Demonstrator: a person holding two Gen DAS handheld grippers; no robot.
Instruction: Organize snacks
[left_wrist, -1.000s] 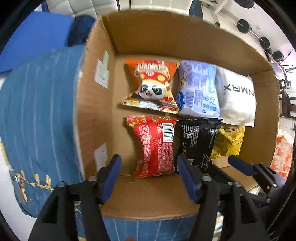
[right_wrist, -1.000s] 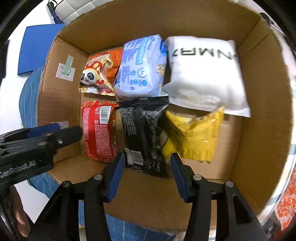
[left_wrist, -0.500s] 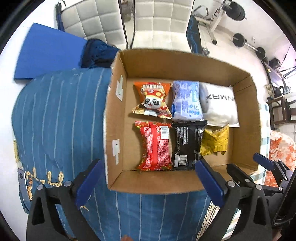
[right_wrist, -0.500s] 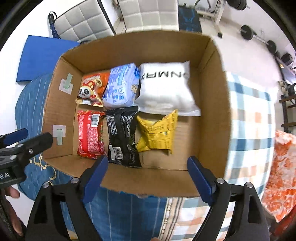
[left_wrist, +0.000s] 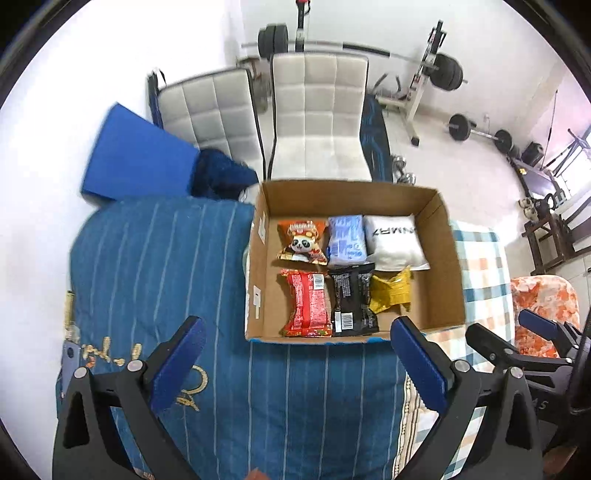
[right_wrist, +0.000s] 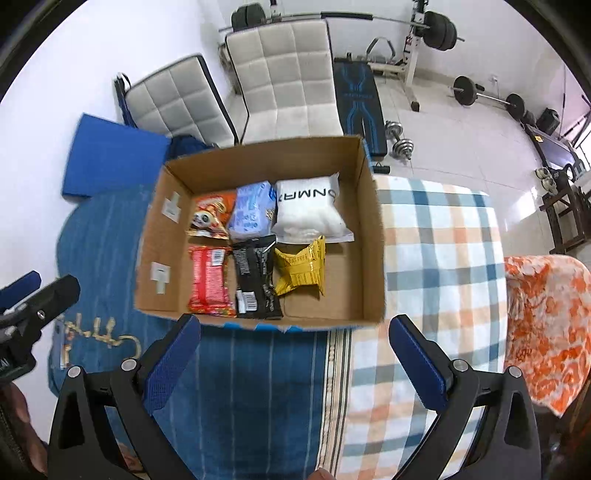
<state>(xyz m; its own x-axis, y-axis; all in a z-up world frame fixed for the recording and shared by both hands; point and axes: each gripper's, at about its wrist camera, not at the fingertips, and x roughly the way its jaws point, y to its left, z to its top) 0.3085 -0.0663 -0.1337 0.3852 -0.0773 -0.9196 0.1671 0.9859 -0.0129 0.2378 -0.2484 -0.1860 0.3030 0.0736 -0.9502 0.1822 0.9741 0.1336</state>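
Box: open cardboard box (left_wrist: 439, 258) sits on the blue striped cloth (left_wrist: 155, 266), its right part over the plaid cloth (right_wrist: 443, 240)
Back row, left to right: orange panda packet (left_wrist: 302, 242), pale blue packet (left_wrist: 346, 240), white pouch (left_wrist: 395, 242) with black lettering; all three side by side, touching
Front row, left to right: red packet (left_wrist: 306, 308), black packet (left_wrist: 351, 299), yellow packet (left_wrist: 390, 290); the yellow one is crumpled and lies partly under the edge of the white pouch
Right part of box floor: bare cardboard beside the yellow packet
Left gripper (left_wrist: 295, 354): above the near edge of the box, jaws spread wide, nothing between them
Right gripper (right_wrist: 293, 350): above the near edge of the box, jaws opening, almost fully spread, nothing between them
Gripper clearance: neither touches the box nor any packet
Surroundings: two white padded chairs (left_wrist: 317, 110) behind the box, blue pad (left_wrist: 136, 158) at the wall, barbell rack (right_wrist: 417, 37) and dumbbells (right_wrist: 399, 138) on the floor, orange patterned cloth (right_wrist: 546, 325) at far right
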